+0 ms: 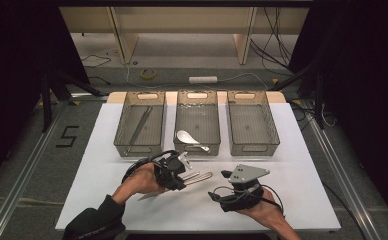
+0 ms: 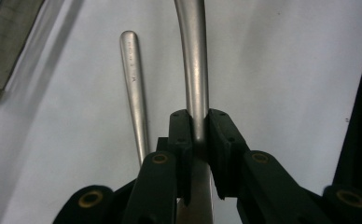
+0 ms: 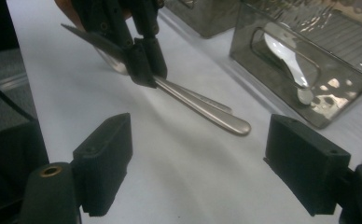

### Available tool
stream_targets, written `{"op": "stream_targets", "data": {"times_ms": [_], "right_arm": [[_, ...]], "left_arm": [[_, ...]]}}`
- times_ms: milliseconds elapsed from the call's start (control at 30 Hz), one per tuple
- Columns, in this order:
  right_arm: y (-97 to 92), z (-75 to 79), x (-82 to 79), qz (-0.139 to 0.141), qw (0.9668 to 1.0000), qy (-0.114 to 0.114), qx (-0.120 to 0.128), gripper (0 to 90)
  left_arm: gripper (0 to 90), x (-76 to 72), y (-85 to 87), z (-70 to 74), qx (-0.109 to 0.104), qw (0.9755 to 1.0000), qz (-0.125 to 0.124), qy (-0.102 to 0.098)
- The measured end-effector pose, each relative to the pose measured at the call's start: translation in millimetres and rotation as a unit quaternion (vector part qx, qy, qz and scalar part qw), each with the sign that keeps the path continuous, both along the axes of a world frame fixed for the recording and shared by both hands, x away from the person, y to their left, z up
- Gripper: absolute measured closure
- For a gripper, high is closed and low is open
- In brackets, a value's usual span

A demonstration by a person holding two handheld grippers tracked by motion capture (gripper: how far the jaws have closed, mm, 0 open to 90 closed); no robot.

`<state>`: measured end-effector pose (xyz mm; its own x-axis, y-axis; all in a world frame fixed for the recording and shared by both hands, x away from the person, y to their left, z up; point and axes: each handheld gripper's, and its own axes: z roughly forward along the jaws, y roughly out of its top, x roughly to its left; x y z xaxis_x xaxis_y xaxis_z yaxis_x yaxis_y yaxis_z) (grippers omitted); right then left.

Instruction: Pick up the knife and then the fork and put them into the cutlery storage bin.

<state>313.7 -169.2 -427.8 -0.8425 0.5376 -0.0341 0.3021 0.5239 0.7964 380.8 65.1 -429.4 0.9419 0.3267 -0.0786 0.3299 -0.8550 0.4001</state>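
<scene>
My left gripper (image 1: 181, 181) (image 2: 198, 128) is shut on a metal table knife (image 1: 206, 176) (image 2: 195, 70) (image 3: 207, 112). The knife's handle sticks out past the jaws toward the right, and its blade points back under the hand. A second metal utensil (image 2: 133, 93) (image 3: 215, 103) lies beside it on the white table; its head is hidden. My right gripper (image 1: 220, 184) (image 3: 198, 163) stands open near the table's front edge. Nothing is between its jaws, which face the knife's handle and the left gripper (image 3: 144, 60).
Three clear grey trays stand in a row at the back. The left tray (image 1: 123, 125) holds long metal tongs (image 1: 140, 125), the middle tray (image 1: 212, 125) holds a white spoon (image 1: 188, 137) (image 3: 286, 60), and the right tray (image 1: 252, 122) holds nothing. White table (image 1: 302, 180) around the grippers.
</scene>
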Motion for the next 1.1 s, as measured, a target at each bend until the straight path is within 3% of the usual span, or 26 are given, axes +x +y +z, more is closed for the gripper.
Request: {"op": "stream_targets", "data": {"times_ms": [233, 433, 767, 1100], "right_arm": [[17.4, -4.7, -2.9, 0.021, 0.9986, -0.025, -0.042, 24.0], [28.5, -8.7, -4.9, 0.047, 0.9947, -0.047, -0.078, 26.6], [39.1, -17.8, -4.0, 0.077, 0.9863, -0.072, -0.127, 36.2], [46.1, -24.7, -6.1, 0.098, 0.9741, -0.114, -0.169, 49.9]], "left_arm": [[79.5, -6.4, -6.6, 4.4, -0.007, 0.9998, -0.013, 0.01], [79.5, -11.1, -12.9, 6.1, -0.012, 0.9995, -0.024, 0.019], [79.4, -16.6, -19.4, 8.3, -0.017, 0.9986, -0.038, 0.032], [79.4, -19.9, -21.7, 11.4, -0.019, 0.9981, -0.045, 0.037]]}}
